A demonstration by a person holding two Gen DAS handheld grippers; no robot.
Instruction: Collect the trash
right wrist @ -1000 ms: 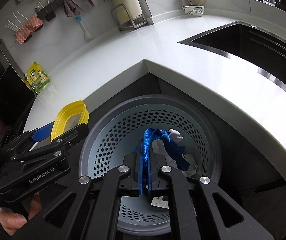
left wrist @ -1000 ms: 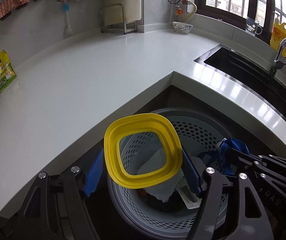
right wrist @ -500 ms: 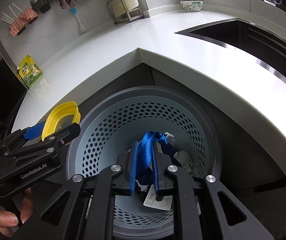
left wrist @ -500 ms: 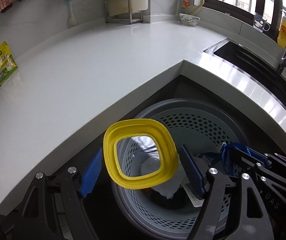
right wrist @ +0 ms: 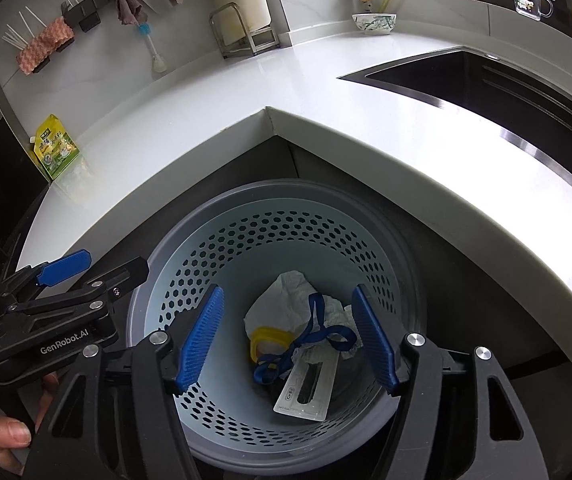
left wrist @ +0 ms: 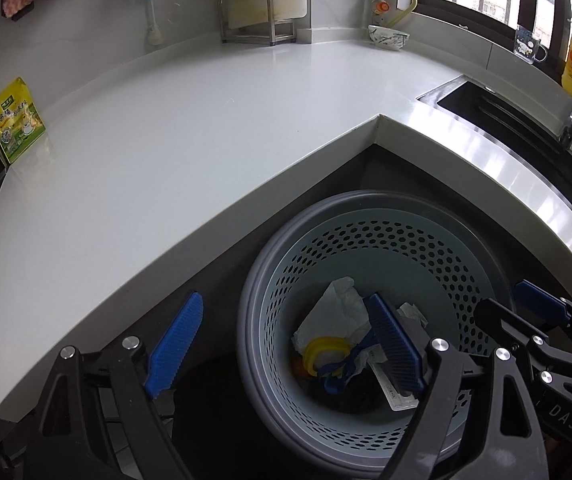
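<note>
Both grippers hang over a grey perforated wastebasket (right wrist: 246, 240) that sits on the floor in the inner corner of a white L-shaped countertop (left wrist: 206, 140).

Left gripper (left wrist: 286, 340): blue pads stand wide apart, nothing between them. Its jaws have just been opening. One pad is over the dark floor outside the basket, the other over the basket's inside.

Right gripper (right wrist: 290, 340): jaws also wide, having just been opening, and empty. Both pads sit above the basket's mouth, with the trash showing between them far below.

Trash at the basket bottom:
- yellow ring-shaped lid (right wrist: 270, 340), lying on its side against crumpled white paper (right wrist: 286, 296);
- blue ribbon or strap (right wrist: 314, 332), draped loose across the paper and the lid's edge;
- a clear flat blister pack (right wrist: 306, 388) with a dark slot, lying below the ribbon;
- something orange beside the lid in the left wrist view, too hidden to name.

The left gripper's black frame enters the right wrist view from the left, with a person's thumb (right wrist: 6, 436) under it.

Countertop: a yellow-green pouch (left wrist: 16, 120) stands at the far left end, a patterned bowl (left wrist: 388, 36) near the back corner, a metal rack (left wrist: 254, 16) against the wall. A black sink (right wrist: 486, 76) is set into the right run.
</note>
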